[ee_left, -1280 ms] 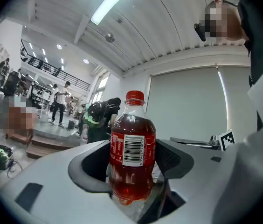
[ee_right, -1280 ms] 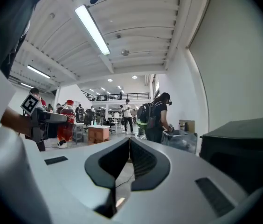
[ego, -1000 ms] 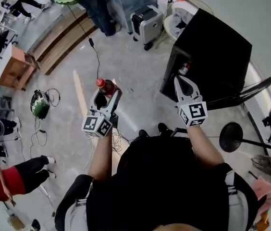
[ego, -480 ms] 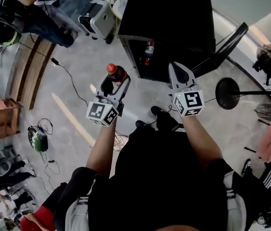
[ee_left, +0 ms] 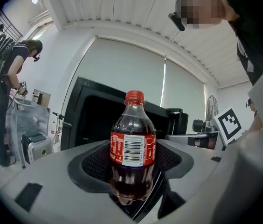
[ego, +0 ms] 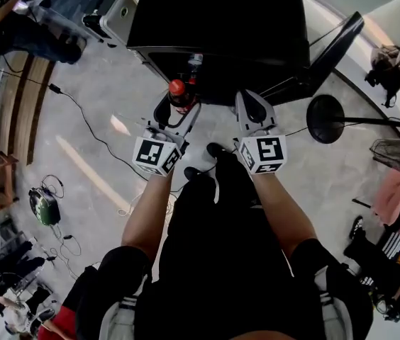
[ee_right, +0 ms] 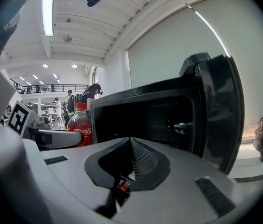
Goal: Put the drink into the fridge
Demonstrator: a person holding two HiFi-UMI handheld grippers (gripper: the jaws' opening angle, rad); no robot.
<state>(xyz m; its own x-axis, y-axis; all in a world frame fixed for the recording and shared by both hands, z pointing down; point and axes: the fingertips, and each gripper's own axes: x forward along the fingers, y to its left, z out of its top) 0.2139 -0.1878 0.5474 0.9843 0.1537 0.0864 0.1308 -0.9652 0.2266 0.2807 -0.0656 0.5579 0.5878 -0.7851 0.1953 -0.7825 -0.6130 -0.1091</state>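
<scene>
Holding the drink (ee_left: 133, 141) upright is the first requirement. The left gripper (ego: 174, 112) has its fingers closed on the body of the bottle, at and below the label, with the red cap up and the neck free. The drink hangs in the air just in front of the fridge (ego: 221, 20), at the lower edge of its open front — not yet inside. The right gripper (ego: 250, 106) carries nothing. Its fingers are pressed together, and it points at the same opening, just beside the left one.

Procedure, as judged from this position:
1. Keep the bottle vertical and advance it straight into the dark cavity (ee_right: 141, 115). A tilt would put the tall bottle's cap at risk against the upper edge.
2. Set the base flat on a shelf before easing the fingers apart (release only when the bottle stands by itself).
3. Hold the right gripper back from the path, or use it to steady the door (ego: 322, 52).

Clearances: the door stands swung out to the right, leaving the front of the fridge open across its width. Something red and white, probably another bottle (ego: 194, 61), sits inside near the left of the opening — allow room beside it. A round stand base (ego: 325, 117) lies on the floor (ego: 115, 83) right of the door, clear of the approach.
</scene>
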